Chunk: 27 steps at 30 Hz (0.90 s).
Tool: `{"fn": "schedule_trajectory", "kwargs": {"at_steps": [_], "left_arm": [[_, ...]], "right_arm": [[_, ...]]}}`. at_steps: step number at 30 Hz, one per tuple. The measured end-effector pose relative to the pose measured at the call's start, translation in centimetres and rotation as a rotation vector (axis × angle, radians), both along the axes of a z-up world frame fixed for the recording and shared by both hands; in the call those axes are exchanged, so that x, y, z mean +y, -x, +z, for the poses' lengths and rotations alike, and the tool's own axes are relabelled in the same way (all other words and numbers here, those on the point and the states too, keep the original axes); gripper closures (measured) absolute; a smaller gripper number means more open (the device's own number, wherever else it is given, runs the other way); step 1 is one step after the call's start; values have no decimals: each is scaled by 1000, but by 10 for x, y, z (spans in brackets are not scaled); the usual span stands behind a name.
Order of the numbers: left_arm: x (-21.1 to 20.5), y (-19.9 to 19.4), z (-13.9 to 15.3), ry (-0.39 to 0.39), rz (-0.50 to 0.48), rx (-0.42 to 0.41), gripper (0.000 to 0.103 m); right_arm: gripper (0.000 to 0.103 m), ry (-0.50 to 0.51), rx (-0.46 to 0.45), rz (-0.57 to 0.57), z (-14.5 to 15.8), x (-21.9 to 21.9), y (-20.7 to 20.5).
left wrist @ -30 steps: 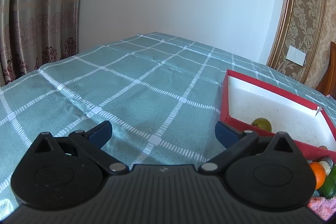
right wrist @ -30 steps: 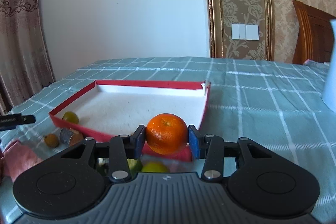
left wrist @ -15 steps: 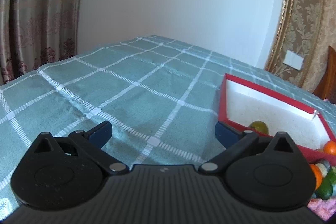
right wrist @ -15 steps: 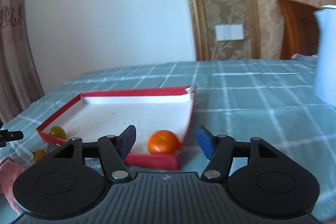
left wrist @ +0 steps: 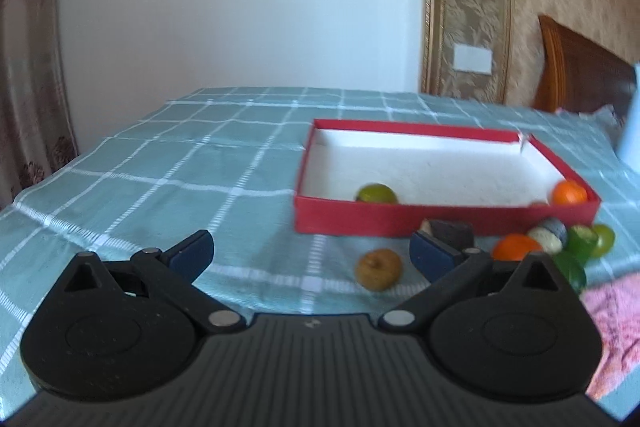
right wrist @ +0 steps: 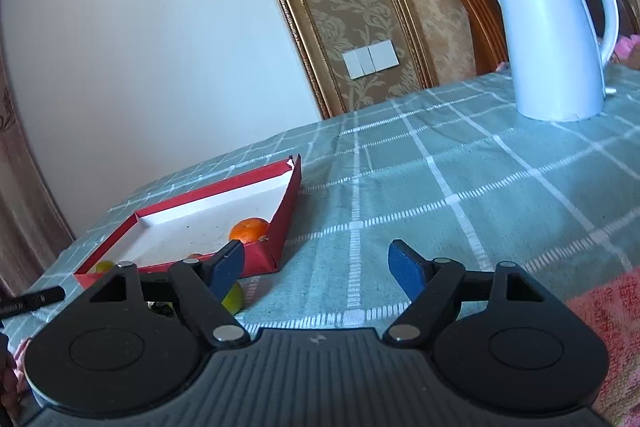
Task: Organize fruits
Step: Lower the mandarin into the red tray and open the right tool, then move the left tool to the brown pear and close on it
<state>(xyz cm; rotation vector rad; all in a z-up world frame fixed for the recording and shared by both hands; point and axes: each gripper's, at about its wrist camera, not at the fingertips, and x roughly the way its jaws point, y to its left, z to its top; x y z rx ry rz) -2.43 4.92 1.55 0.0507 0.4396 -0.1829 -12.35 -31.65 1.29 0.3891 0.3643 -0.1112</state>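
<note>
- Left wrist camera is looking low across the table, facing the red box nearby.
- Right wrist camera is facing the kettle; both are sharing the red box.

An orange sits in the red box's near right corner, a lime by its near wall; more fruit clusters outside

Left gripper jaws wide apart, nothing between. Red tray at 1 o'clock holds a lime by its near wall and a tangerine in the right corner. Brown fruit on checked tablecloth, more fruit at 3 o'clock.
</note>
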Motion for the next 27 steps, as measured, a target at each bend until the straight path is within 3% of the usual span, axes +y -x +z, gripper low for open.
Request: {"fn": "schedule_trajectory", "kwargs": {"at_steps": [14,27], "left_arm": [[-34,-5,-5,-86,-72,21,0],[-39,-19,-10,-120,-38,68,0]], "right_arm": [[20,7,0,1,0,2,1],[20,-2,4,5,-1,1,-1]]}}
